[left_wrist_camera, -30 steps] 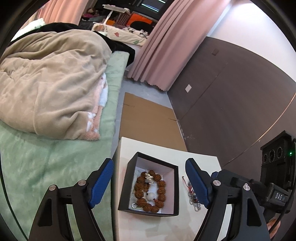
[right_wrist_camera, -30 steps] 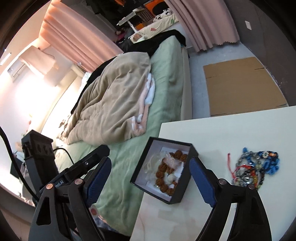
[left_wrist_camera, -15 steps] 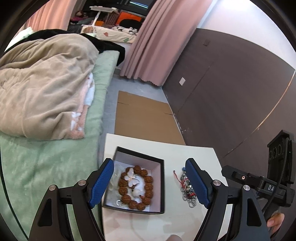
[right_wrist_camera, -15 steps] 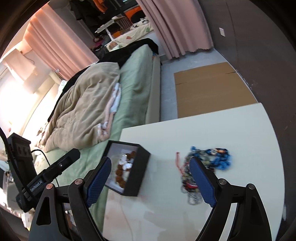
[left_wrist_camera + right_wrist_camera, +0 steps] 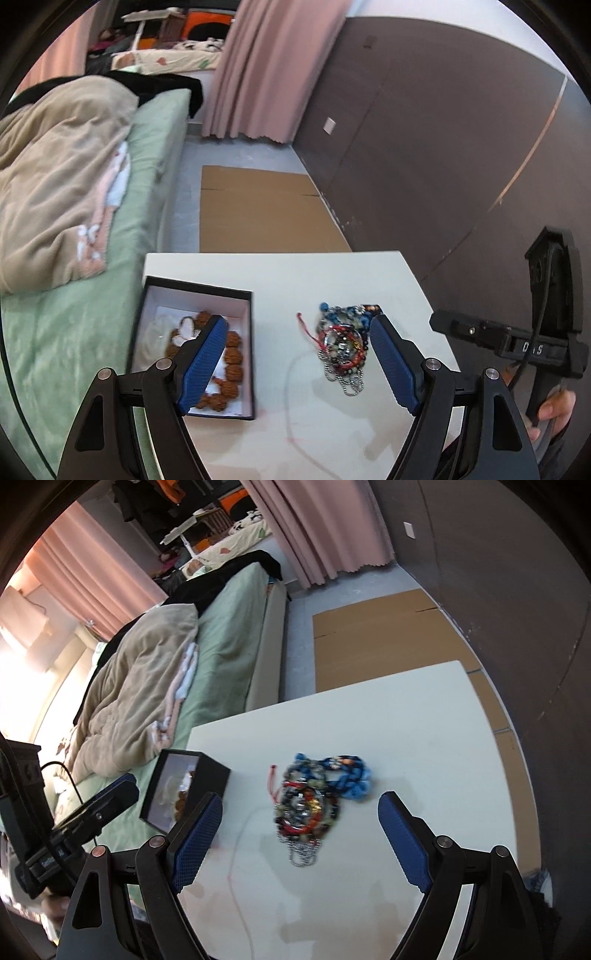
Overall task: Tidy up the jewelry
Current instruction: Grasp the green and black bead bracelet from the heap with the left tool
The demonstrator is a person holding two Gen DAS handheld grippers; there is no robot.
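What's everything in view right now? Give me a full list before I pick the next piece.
jewelry pile: one tangled heap, blue, red and silver, middle of the table, right of the box
box: one, black outside and white inside, open, table's left edge
bead bracelet: one, brown, inside the box
table: one, white
bed: one, green sheet, left of the table
blanket: one, beige, heaped on the bed
cardboard: one flattened sheet, brown, floor beyond the table
curtains: pink, far end of the room
left gripper: open, empty, above the table
right gripper: open, empty, facing the pile
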